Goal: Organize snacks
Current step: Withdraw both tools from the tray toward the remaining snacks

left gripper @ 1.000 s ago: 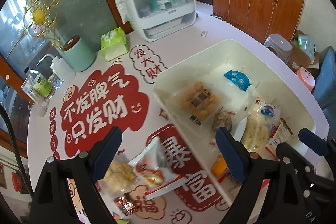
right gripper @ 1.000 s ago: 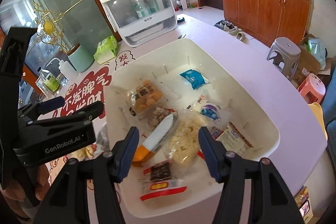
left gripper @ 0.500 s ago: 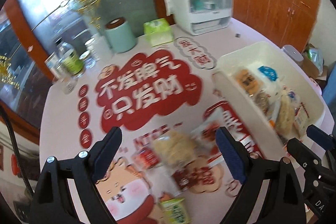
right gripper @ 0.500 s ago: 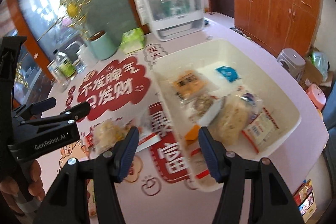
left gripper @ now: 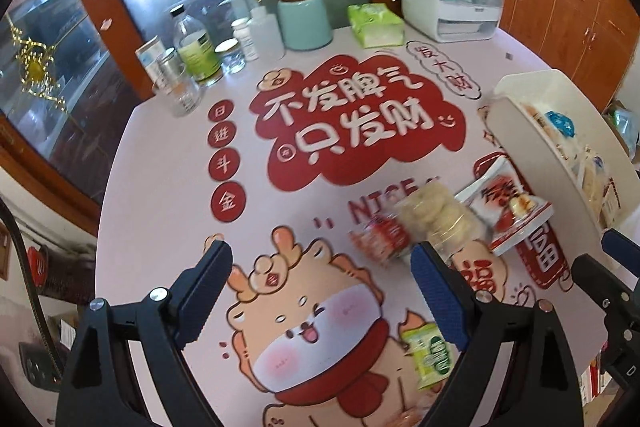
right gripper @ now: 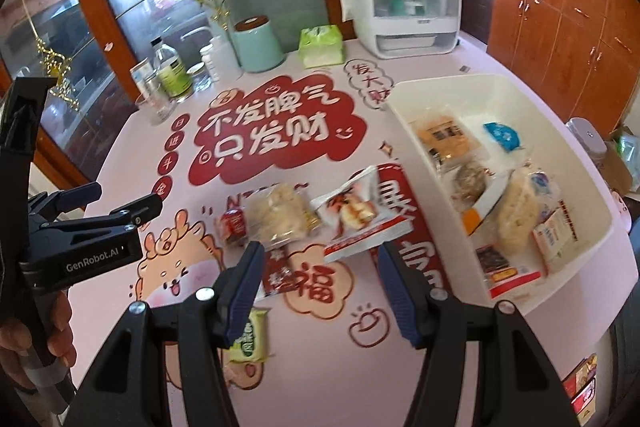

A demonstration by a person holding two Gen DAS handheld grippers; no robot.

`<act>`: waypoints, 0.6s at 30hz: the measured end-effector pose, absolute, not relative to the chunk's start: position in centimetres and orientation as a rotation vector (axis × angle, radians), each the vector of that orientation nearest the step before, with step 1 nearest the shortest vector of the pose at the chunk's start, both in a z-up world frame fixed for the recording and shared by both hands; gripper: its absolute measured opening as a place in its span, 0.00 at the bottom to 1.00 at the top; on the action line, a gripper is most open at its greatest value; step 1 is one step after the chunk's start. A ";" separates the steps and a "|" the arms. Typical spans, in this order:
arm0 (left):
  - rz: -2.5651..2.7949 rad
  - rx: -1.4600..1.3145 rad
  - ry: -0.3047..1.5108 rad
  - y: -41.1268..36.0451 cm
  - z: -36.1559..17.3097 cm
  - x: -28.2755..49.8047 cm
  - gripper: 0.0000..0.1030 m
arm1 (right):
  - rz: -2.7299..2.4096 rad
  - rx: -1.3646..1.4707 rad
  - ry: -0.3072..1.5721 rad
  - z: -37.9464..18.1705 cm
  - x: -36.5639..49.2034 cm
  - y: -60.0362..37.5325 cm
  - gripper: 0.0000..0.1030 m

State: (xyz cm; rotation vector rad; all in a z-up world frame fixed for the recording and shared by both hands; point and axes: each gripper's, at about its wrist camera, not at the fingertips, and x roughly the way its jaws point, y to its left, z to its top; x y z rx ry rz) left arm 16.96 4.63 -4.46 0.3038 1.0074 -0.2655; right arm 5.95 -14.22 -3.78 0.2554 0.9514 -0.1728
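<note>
A white bin (right gripper: 592, 223) on the right holds several snack packs; it also shows at the right edge of the left wrist view (left gripper: 532, 135). Loose snacks lie on the tablecloth left of it: a clear bag of pale biscuits (right gripper: 280, 213) (left gripper: 438, 219), a white-and-red packet (right gripper: 356, 215) (left gripper: 508, 203), a small red pack (right gripper: 232, 227) (left gripper: 382, 239) and a green pack (right gripper: 248, 337) (left gripper: 430, 355). My right gripper (right gripper: 320, 287) is open and empty just in front of the biscuits. My left gripper (left gripper: 320, 295) is open and empty, left of the snacks.
At the back stand a white lidded container (right gripper: 404, 11), a green tissue pack (right gripper: 322, 45), a mint canister (right gripper: 258, 45) and several bottles and jars (right gripper: 172, 75). Wooden cabinets (right gripper: 568, 7) and a stool (right gripper: 588, 139) are beyond the table's right edge.
Both grippers have swung left and back from over the bin. The loose snacks on the cloth have come into view ahead of them. Both stay open and empty.
</note>
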 end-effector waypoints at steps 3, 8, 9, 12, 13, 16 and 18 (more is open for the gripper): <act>-0.259 0.299 1.018 5.6 -5.0 17.0 0.88 | -0.152 0.254 0.962 -4.1 6.1 -13.2 0.58; -0.242 0.288 1.047 7.0 -6.1 17.1 0.88 | -0.117 0.239 0.976 -4.7 6.1 -11.6 0.58; -0.240 0.287 1.052 7.2 -6.3 17.1 0.88 | -0.111 0.239 0.979 -4.9 6.1 -11.4 0.58; -0.235 0.287 1.069 8.1 -7.1 17.1 0.88 | -0.088 0.244 0.989 -5.6 5.9 -11.0 0.58; -0.234 0.286 1.076 8.3 -7.4 17.0 0.88 | -0.080 0.245 0.994 -6.0 5.9 -10.8 0.58; -0.230 0.283 1.110 9.1 -8.7 16.8 0.88 | -0.061 0.243 1.010 -6.9 5.8 -10.5 0.58; -0.230 0.282 1.129 9.5 -9.6 16.7 0.88 | -0.045 0.244 1.023 -7.7 5.8 -10.3 0.58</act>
